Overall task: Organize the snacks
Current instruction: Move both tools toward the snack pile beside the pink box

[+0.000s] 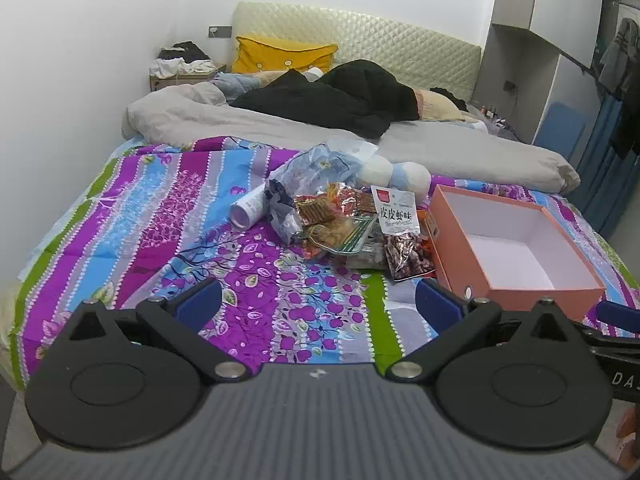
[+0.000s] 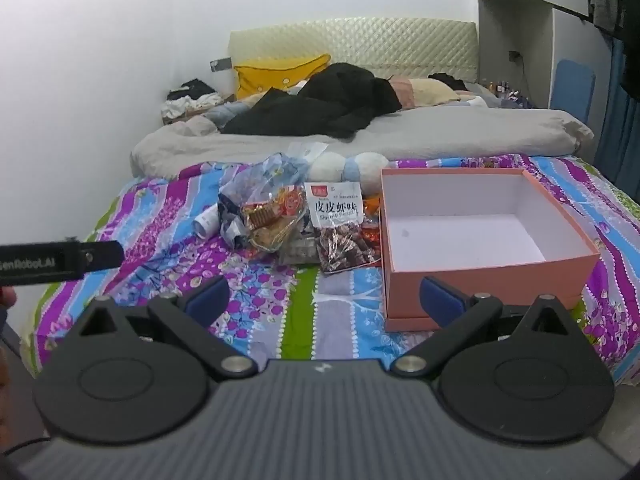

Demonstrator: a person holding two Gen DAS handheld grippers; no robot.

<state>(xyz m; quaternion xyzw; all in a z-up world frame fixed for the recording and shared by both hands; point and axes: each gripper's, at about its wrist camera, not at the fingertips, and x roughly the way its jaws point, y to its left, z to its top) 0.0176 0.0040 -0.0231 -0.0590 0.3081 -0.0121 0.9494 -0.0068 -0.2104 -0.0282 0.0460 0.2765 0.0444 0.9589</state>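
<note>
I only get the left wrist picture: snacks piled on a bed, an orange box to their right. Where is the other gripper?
Observer: The right gripper hangs on the near side of the orange box, fingers wide apart, nothing between them.
Operator: Anything inside the box, along the snack side?
Observer: No. The right wrist view shows that strip of floor bare and white.
Operator: Does that camera see my gripper?
Observer: The left gripper shows there only as a black lettered bar at the picture's left edge.
</note>
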